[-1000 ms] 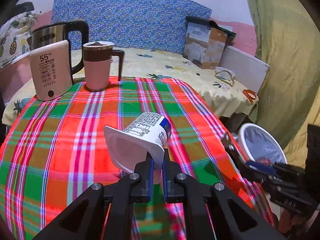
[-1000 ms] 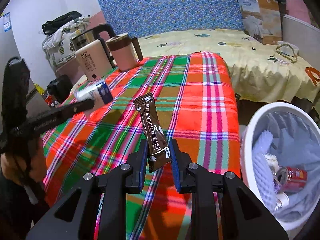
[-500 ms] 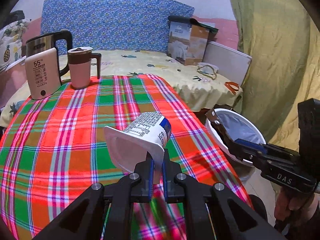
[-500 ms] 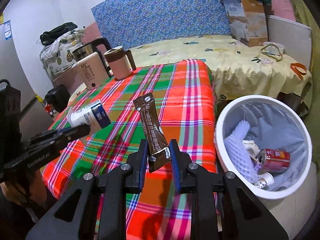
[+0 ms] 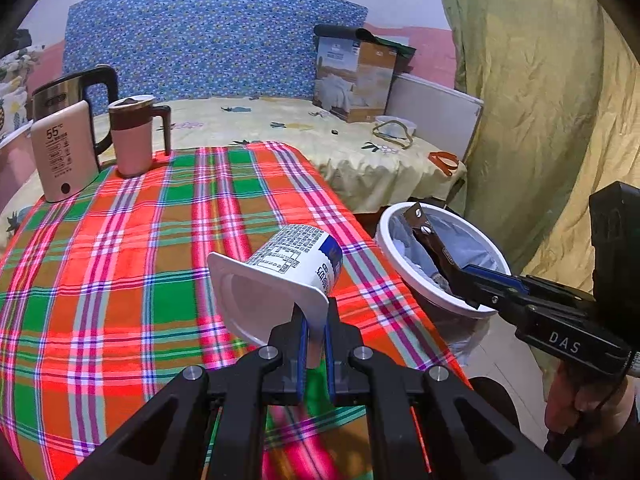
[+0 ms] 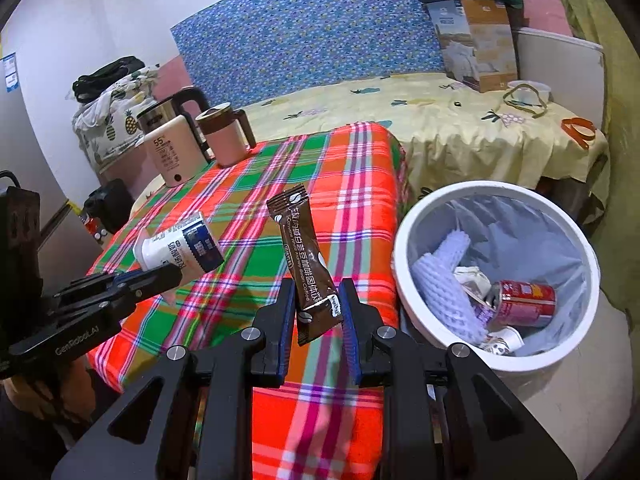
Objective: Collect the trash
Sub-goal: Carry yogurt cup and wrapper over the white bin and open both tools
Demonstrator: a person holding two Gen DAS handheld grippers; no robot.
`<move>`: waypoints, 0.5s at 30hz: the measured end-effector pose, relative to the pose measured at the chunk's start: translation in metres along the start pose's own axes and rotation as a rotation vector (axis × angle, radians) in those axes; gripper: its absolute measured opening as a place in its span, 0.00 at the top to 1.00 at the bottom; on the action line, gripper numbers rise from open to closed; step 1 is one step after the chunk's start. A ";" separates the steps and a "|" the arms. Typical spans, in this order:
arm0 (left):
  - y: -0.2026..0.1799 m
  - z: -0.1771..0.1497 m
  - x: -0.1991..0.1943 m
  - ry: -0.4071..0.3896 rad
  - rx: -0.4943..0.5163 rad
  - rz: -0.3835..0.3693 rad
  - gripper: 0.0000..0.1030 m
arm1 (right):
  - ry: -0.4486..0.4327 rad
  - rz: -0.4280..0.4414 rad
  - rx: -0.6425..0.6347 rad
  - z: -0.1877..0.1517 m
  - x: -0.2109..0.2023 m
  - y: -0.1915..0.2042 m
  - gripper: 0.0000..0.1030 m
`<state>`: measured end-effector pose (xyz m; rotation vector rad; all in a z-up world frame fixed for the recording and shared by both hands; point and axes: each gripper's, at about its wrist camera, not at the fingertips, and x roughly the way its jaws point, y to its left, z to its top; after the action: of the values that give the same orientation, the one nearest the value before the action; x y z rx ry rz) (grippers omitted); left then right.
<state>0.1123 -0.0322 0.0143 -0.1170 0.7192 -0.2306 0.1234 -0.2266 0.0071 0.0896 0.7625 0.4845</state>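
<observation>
My left gripper (image 5: 315, 344) is shut on the rim of an empty white yogurt cup (image 5: 280, 280) with a blue label, held above the plaid table near its right edge. My right gripper (image 6: 316, 320) is shut on a brown coffee sachet (image 6: 306, 264). In the left wrist view the sachet (image 5: 428, 240) hangs over the rim of the white trash bin (image 5: 404, 280). The bin (image 6: 404, 280) stands on the floor right of the table and holds a red can (image 6: 524, 302) and crumpled trash. The cup and left gripper also show in the right wrist view (image 6: 180, 248).
A plaid-covered table (image 5: 120, 260) carries a kettle (image 5: 68, 140) and a pink mug (image 5: 132, 136) at its far left. Behind is a bed with a yellow sheet (image 5: 300, 132) and a cardboard box (image 5: 352, 76). A green curtain (image 5: 540, 100) hangs to the right.
Both grippers have moved right toward the bin with their items. The sachet is now over the bin's rim, and the bin looks nearer and more fully in view.
</observation>
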 end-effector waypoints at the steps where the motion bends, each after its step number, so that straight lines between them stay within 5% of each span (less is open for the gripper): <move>1: -0.003 0.000 0.002 0.003 0.005 -0.005 0.93 | -0.002 -0.006 0.006 -0.001 -0.002 -0.002 0.76; 15: -0.067 0.023 0.051 0.040 0.126 -0.101 0.93 | -0.012 -0.149 0.134 -0.008 -0.016 -0.069 0.76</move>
<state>0.1530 -0.1096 0.0114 -0.0286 0.7373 -0.3747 0.1342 -0.2960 -0.0057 0.1594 0.7836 0.2907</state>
